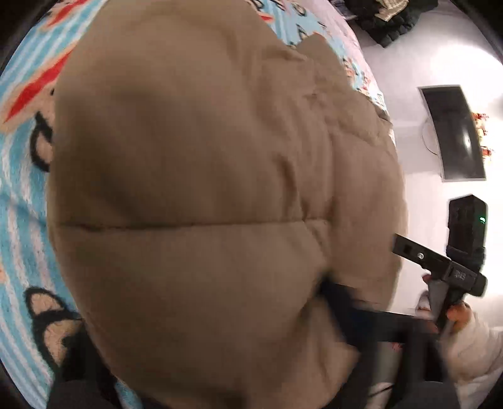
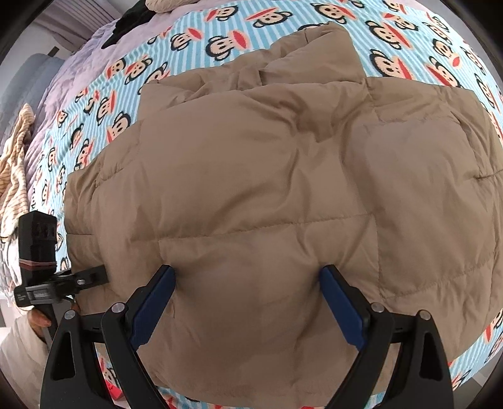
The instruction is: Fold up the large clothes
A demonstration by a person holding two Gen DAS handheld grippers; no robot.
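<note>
1. Where the monkey-print blanket (image 2: 220, 28) covers the bed, a tan puffer jacket (image 2: 267, 176) lies flat across its middle.
2. The right gripper (image 2: 246, 302) stands spread wide at the jacket's near hem, blue pads (image 2: 341, 308) resting on the fabric.
3. The left gripper (image 2: 94, 277) reaches the jacket's left edge; I cannot tell whether it pinches fabric.

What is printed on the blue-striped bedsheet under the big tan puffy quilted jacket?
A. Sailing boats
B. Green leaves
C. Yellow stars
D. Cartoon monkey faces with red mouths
D: in the right wrist view the blue-and-white striped bedsheet shows repeated cartoon monkey faces with red mouths all around the tan puffy quilted jacket.
</note>
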